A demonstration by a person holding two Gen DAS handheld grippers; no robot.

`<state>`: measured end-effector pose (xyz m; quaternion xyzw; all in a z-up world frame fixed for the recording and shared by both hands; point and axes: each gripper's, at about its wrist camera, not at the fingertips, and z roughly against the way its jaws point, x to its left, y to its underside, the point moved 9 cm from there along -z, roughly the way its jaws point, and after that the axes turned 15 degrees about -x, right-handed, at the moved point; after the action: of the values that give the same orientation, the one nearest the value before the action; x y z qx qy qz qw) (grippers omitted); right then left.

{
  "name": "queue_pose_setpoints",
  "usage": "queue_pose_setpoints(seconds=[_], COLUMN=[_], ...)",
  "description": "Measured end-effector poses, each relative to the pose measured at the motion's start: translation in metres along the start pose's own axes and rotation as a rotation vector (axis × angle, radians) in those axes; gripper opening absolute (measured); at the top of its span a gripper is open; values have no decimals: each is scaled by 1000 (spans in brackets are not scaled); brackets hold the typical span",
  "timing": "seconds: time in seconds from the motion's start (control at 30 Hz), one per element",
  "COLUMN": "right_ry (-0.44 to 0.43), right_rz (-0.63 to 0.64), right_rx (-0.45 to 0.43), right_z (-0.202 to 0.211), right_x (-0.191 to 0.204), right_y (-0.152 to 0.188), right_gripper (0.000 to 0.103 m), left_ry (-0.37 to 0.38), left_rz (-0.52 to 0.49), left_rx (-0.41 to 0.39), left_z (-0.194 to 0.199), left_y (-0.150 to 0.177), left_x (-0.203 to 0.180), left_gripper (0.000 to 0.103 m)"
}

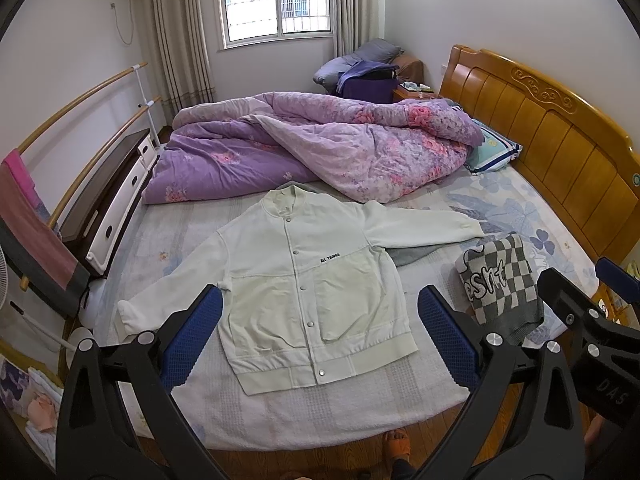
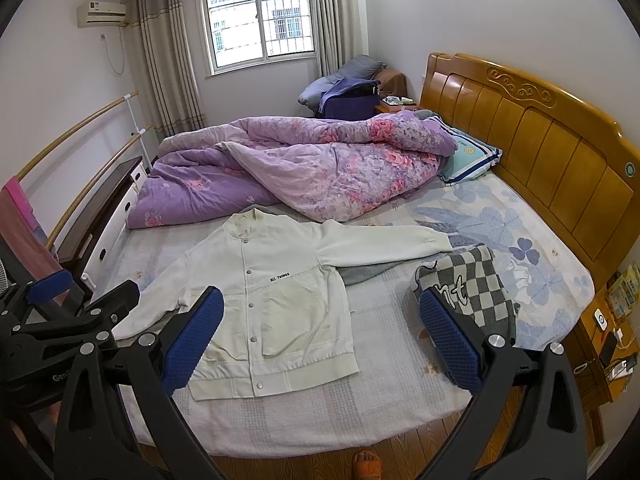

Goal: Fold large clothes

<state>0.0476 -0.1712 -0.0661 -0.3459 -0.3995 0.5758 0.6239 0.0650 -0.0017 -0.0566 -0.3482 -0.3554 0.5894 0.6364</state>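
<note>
A white snap-front jacket [image 1: 304,280] lies flat and face up on the bed, sleeves spread out to both sides; it also shows in the right wrist view [image 2: 276,296]. A grey garment [image 1: 412,254] lies partly under its right sleeve. My left gripper [image 1: 320,336] is open and empty, held above the jacket's hem near the bed's front edge. My right gripper [image 2: 320,336] is open and empty, above the bed just right of the jacket. Each gripper shows at the edge of the other's view.
A folded grey-and-white checkered sweater [image 1: 500,280] sits right of the jacket. A crumpled purple floral quilt [image 1: 320,148] fills the far half of the bed. A wooden headboard [image 1: 560,128] stands at the right, a dresser [image 1: 116,200] at the left. My sandalled foot [image 2: 368,462] is on the wooden floor.
</note>
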Motion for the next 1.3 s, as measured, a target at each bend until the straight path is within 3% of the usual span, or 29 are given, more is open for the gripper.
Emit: queue_pose_setpoints(seconds=[0.77,1.3], right_ry=[-6,-73], right_rz=[-5,26], right_rx=[7,62], right_z=[0,-38], right_x=[-3,-34], right_y=[3,-10], right_gripper=[95,95], left_ry=[-7,-70], left_rz=[0,39], left_rx=[3,57], left_z=[-1,-30], left_y=[0,0], left_x=[-2,-35], left_gripper=[98,98])
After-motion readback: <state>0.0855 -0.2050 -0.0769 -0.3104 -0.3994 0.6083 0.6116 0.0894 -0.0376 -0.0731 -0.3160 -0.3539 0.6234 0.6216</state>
